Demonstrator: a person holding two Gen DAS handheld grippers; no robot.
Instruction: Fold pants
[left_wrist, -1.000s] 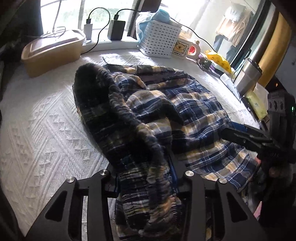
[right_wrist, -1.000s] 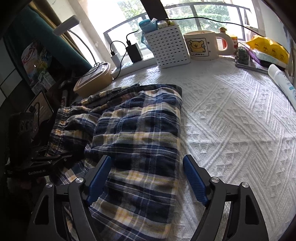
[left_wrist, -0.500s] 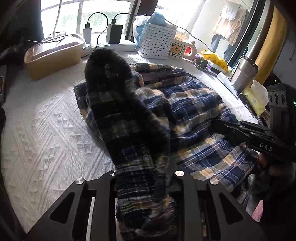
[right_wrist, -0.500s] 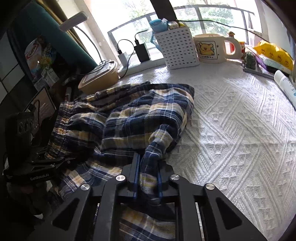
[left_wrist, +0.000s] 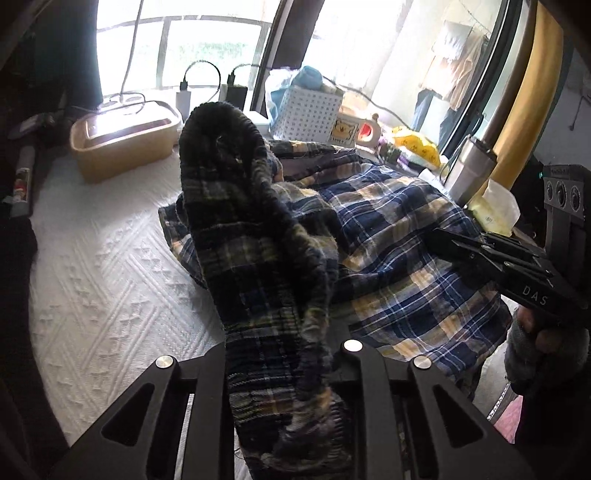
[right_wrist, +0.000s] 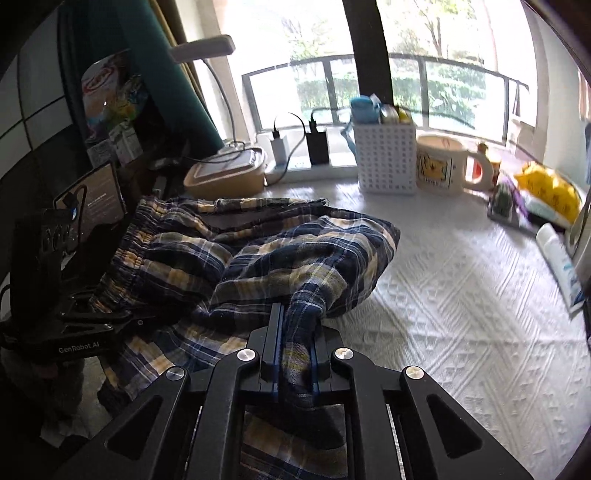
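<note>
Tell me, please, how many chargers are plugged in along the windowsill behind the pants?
2: a white charger and a black charger, side by side between the tan lidded box and the white perforated basket. Others could be hidden behind the basket.

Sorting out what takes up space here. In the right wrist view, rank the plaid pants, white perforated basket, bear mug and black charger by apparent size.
1. Plaid pants, nearest the camera
2. White perforated basket
3. Bear mug, slightly smaller than the basket
4. Black charger

Two close wrist views angled down over the tongs, sharing plaid pants (left_wrist: 399, 236) and white basket (right_wrist: 386, 158)
</note>
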